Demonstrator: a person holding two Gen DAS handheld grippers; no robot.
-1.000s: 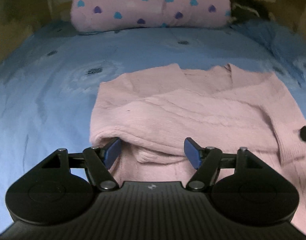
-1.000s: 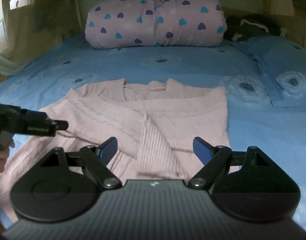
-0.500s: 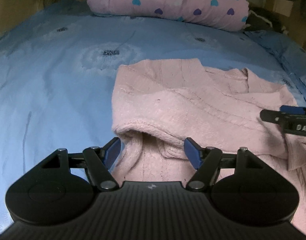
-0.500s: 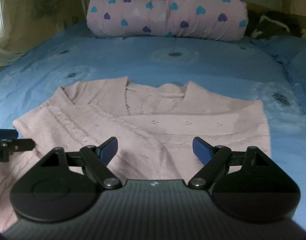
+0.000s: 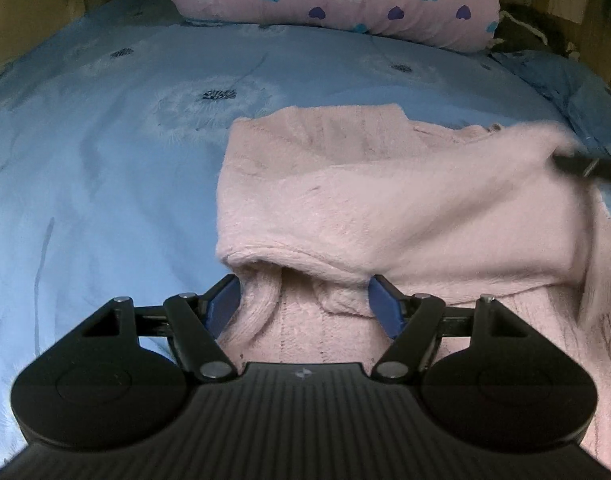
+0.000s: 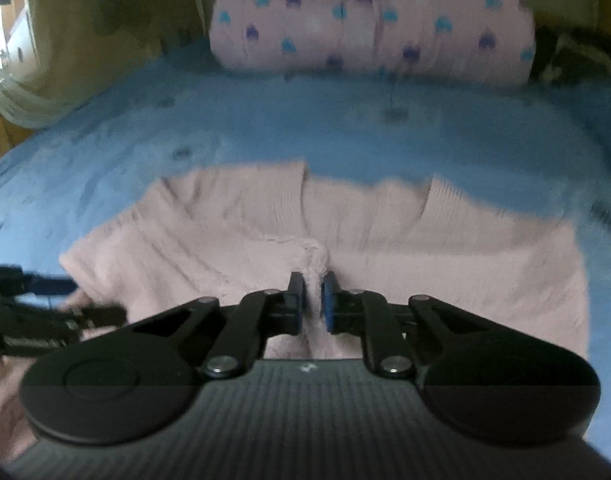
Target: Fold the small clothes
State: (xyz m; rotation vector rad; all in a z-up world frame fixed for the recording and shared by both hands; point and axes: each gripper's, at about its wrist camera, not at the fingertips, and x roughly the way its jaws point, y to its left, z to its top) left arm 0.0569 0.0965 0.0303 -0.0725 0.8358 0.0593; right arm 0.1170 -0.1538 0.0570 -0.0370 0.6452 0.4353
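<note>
A small pink knitted cardigan (image 5: 385,208) (image 6: 405,240) lies on the blue bedspread with its sleeves folded across the front. My left gripper (image 5: 303,304) is open low over the cardigan's left side, where the folded sleeve edge and a ribbed part lie between its blue pads without being pressed. In the right wrist view my right gripper (image 6: 313,300) is shut on a pinched ridge of the cardigan's knit near the middle of the front. The right gripper's black tip (image 5: 585,164) shows at the far right of the left wrist view, and the left gripper (image 6: 45,312) shows at the left edge of the right wrist view.
A blue bedspread (image 5: 105,160) with dandelion prints covers the bed. A rolled pink quilt (image 5: 337,0) (image 6: 369,24) with heart prints lies across the head of the bed. A blue pillow (image 5: 577,88) and dark cloth (image 5: 533,28) sit at the far right.
My right gripper moved across the cardigan and closed from wide open onto a fold of the knit. My left gripper drifted slightly closer to the left sleeve edge, still open.
</note>
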